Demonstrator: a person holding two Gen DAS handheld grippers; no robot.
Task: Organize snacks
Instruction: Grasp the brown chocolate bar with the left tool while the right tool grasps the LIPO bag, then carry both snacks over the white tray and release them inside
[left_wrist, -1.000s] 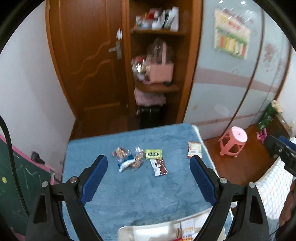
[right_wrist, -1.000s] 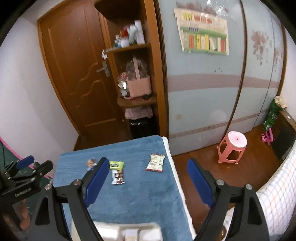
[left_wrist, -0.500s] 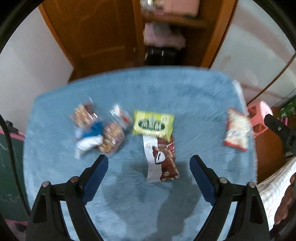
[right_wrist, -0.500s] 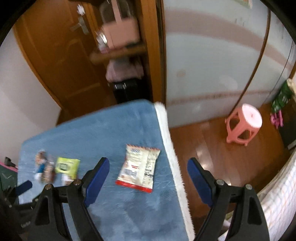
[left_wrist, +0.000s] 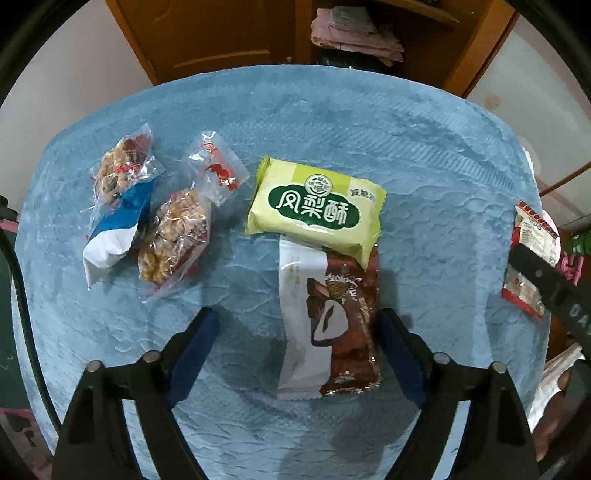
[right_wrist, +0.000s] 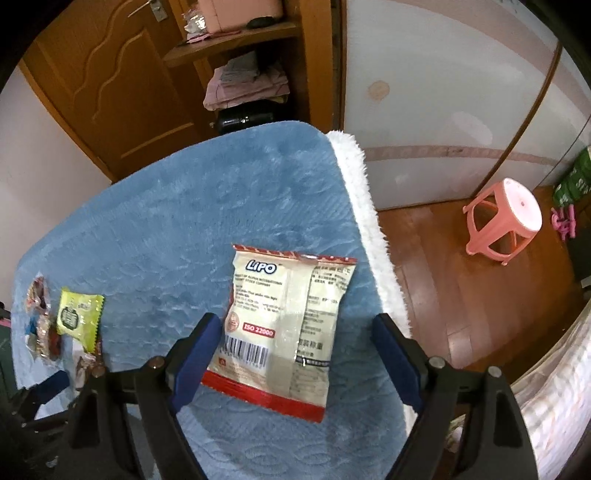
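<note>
Five snack pkts (left_wrist: 314, 206) on blue fleece cover (left_wrist: 424, 147); wood door (right_wrist: 110, 85) behind; both tools closing, nothing gripped.

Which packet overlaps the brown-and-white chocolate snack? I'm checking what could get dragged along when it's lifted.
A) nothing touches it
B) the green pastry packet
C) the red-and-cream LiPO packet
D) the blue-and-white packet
B: in the left wrist view the green pastry packet lies with its lower edge across the top end of the brown-and-white chocolate snack, while the other packets sit apart on the blue blanket.
</note>
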